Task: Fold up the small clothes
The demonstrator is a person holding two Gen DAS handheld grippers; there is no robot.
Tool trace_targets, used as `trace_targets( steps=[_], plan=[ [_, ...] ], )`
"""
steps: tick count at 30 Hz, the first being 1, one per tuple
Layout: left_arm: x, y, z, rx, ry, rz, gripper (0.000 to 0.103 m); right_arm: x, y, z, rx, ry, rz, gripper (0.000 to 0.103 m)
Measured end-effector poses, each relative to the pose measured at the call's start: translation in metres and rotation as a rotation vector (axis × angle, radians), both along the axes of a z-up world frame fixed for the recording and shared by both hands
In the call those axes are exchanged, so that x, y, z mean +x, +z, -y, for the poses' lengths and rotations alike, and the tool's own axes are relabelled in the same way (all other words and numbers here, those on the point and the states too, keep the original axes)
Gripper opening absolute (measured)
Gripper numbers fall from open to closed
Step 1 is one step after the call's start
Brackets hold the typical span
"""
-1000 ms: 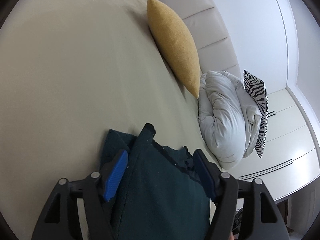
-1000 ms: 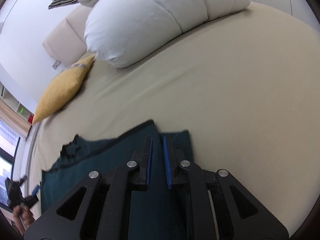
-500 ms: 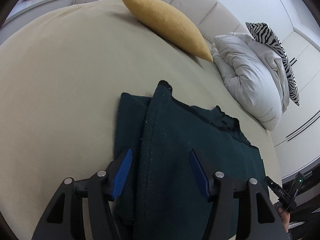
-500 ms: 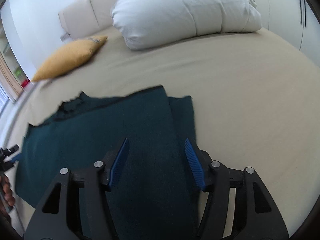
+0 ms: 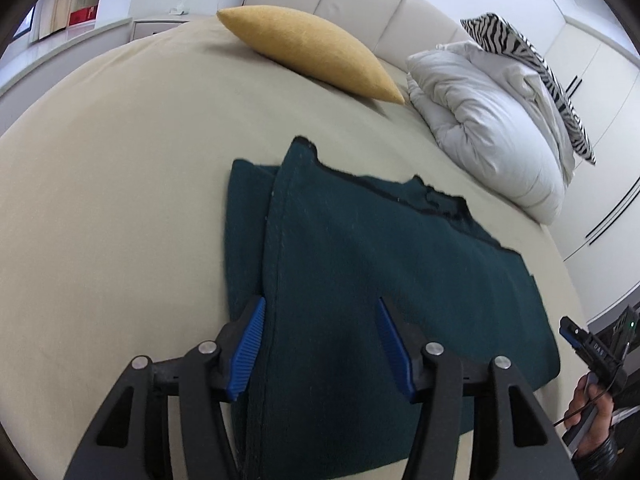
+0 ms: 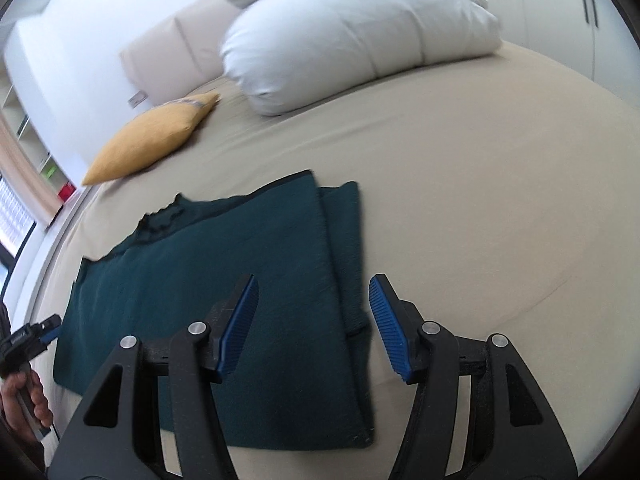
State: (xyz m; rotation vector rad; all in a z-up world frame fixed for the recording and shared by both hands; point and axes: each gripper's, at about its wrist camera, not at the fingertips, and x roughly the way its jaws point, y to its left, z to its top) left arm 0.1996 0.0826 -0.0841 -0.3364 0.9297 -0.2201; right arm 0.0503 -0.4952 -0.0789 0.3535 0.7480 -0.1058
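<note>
A dark green garment point(image 5: 380, 272) lies flat on the beige bed point(image 5: 120, 160), with a side panel folded over on each end. My left gripper point(image 5: 320, 340) is open and empty, hovering over the garment's left folded edge. In the right wrist view the same garment point(image 6: 224, 280) lies spread out. My right gripper point(image 6: 314, 320) is open and empty above its right folded edge. Each gripper shows in the other's view at the garment's far end: the right one point(image 5: 592, 348) and the left one point(image 6: 28, 338).
A yellow cushion point(image 5: 316, 56) lies at the head of the bed by the padded headboard point(image 5: 360, 4). A bundled white duvet point(image 5: 492, 120) with a zebra-print pillow point(image 5: 532, 60) lies beside it. White wardrobes point(image 5: 592, 80) stand past the bed's right side.
My right gripper has opened and let go of the garment. Both grippers have pulled back and up from the garment, which now lies flat.
</note>
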Motion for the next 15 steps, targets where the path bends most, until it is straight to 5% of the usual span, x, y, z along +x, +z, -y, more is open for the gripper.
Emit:
trace_targets(
  steps=[4,9,15],
  plan=[
    [-0.002,-0.006,-0.006,-0.013,0.019,-0.018,0.035,0.007,-0.02,-0.002,0.0,-0.001,-0.11,0.051],
    [-0.004,-0.011,-0.015,-0.015,0.028,-0.031,0.015,0.007,-0.032,0.005,0.014,-0.013,-0.136,0.039],
    [-0.006,-0.015,-0.02,-0.029,0.025,-0.037,0.01,0.0,-0.025,-0.001,-0.036,0.015,-0.131,0.019]
  ],
)
